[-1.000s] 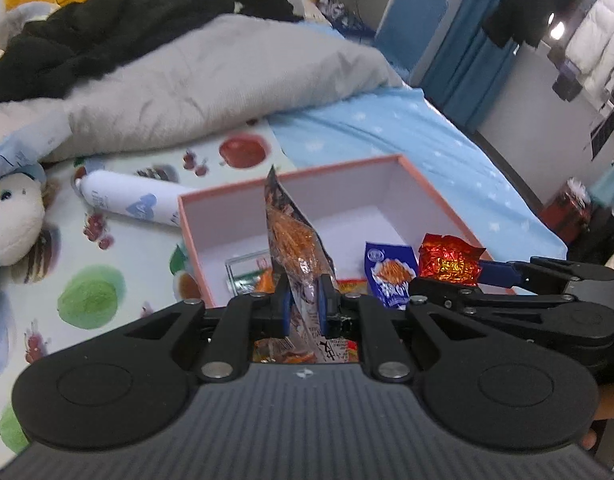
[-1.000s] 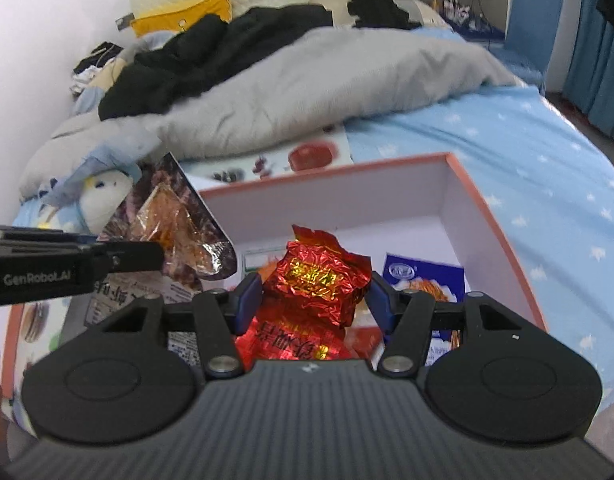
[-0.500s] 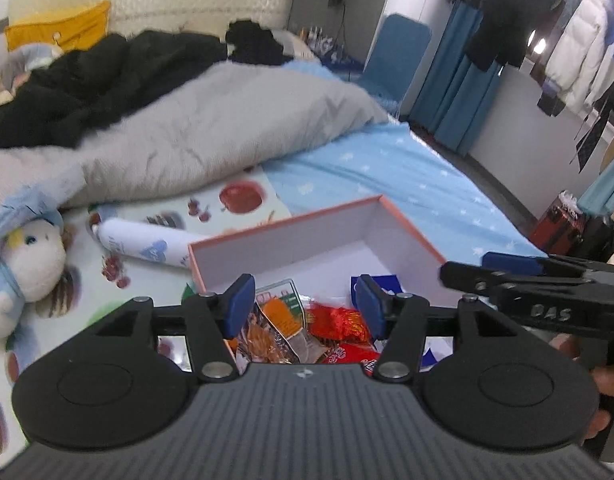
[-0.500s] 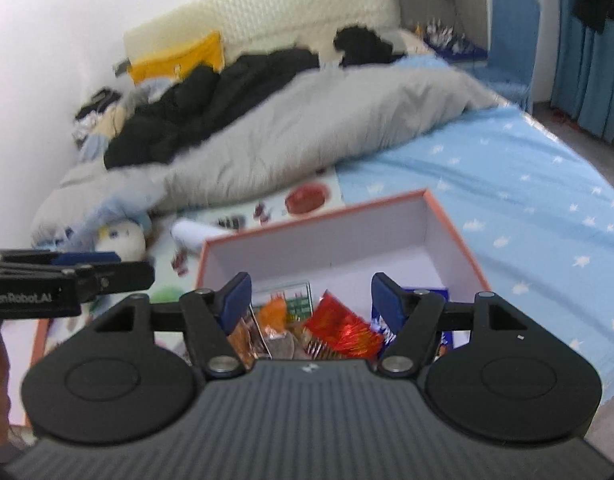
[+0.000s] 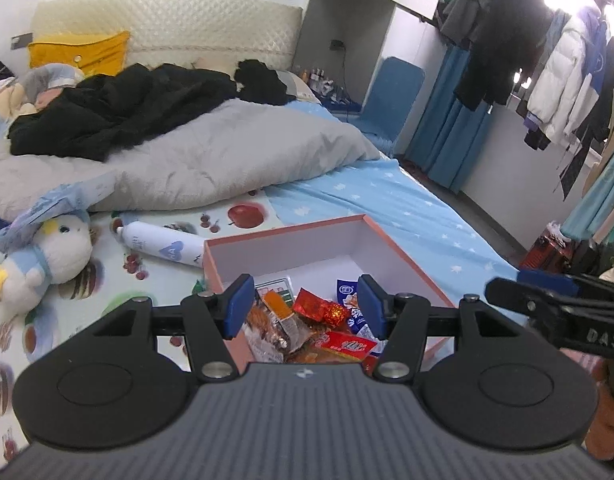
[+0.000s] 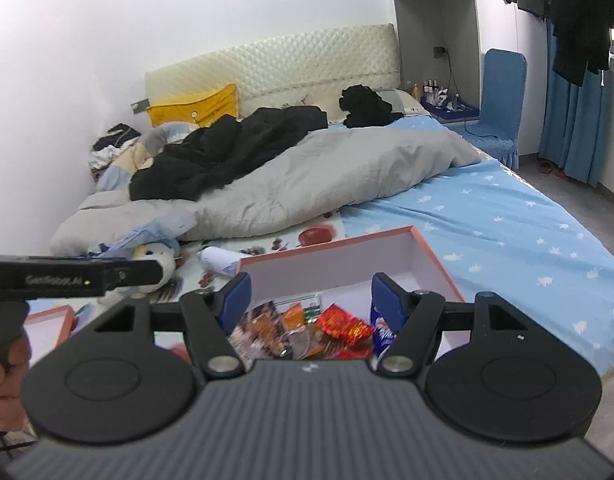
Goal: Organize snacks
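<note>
The snack packets (image 5: 307, 328) lie in a loose pile at the near end of the box (image 5: 391, 248), which has an orange rim and white inner walls. The box stands on the bed (image 5: 407, 208), partly on the fruit-print mat (image 5: 147, 280) and partly on the blue sheet with white stars. In the pile there is a red foil packet (image 5: 317, 307), a blue and white packet (image 5: 349, 300) at the right side, a flat red packet (image 5: 347, 346) nearer to the camera, and some clear packets with orange-brown contents (image 5: 267, 320). The far half of the box floor is bare.

The left gripper (image 5: 303, 306) hangs above the near edge of the box. Its blue fingers are spread wide and they grasp nothing; the packets are seen between them, lower down. The right gripper (image 6: 309, 300) is beside it, also over the near end of the box, with its fingers apart and nothing between them. In the right wrist view the same red foil packet (image 6: 343, 326) lies in the middle of the pile.

Just left of the box, a white spray can (image 5: 163, 245) lies on its side on the mat. Further left sits a plush toy (image 5: 39, 264). Behind them a grey duvet (image 5: 227, 160) is heaped, with black clothes (image 5: 119, 108) on top. A blue chair (image 6: 499, 96) stands past the bed.
</note>
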`<state>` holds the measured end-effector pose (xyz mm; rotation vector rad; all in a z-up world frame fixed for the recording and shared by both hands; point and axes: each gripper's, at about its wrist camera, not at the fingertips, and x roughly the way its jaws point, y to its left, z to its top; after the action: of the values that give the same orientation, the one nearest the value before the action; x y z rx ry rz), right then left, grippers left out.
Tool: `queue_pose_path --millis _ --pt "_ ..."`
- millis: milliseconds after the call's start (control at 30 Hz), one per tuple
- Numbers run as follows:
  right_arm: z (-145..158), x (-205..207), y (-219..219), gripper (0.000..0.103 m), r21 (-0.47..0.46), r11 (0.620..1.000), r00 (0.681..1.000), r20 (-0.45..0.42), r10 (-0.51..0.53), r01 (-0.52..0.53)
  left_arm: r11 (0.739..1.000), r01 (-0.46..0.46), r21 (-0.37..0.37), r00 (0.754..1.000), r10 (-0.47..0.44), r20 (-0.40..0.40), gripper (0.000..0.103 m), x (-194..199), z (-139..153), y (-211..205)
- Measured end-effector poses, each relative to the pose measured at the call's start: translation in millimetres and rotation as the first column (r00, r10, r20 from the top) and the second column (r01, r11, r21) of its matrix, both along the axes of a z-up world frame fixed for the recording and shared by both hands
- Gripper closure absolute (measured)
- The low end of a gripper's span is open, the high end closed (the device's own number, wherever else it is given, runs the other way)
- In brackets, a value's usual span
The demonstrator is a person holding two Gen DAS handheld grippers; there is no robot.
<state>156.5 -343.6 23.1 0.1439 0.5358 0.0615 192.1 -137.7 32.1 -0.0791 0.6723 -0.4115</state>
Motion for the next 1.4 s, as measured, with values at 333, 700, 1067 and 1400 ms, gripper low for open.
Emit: queue_pose_path --millis 333,700,1067,1400 --pt "-11.5 -42.9 16.6 0.034 -0.013 1.0 0.999 0.042 -0.027 0.028 0.998 -0.052 0.038 0.998 0.05 0.044 0.029 -55.3 -5.4 18.3" --pt "-28.5 -58.0 31.9 0.03 -0.03 0.999 0.999 0.034 -0.02 0.021 0.996 -0.074 0.05 0.997 0.072 0.04 0.002 -91.0 -3.9 29.1" --pt "-31.7 -57.9 29.9 0.014 0.0 0.999 0.999 0.024 -0.041 0.041 0.99 -0.124 0.068 0.992 0.123 0.028 0.001 -91.6 -5.0 33.3" --pt "-30.2 -60.2 29.5 0.014 0.02 0.998 0.998 0.027 -0.054 0.054 0.988 -0.15 0.046 0.988 0.149 0.038 0.0 -91.5 0.0 32.8"
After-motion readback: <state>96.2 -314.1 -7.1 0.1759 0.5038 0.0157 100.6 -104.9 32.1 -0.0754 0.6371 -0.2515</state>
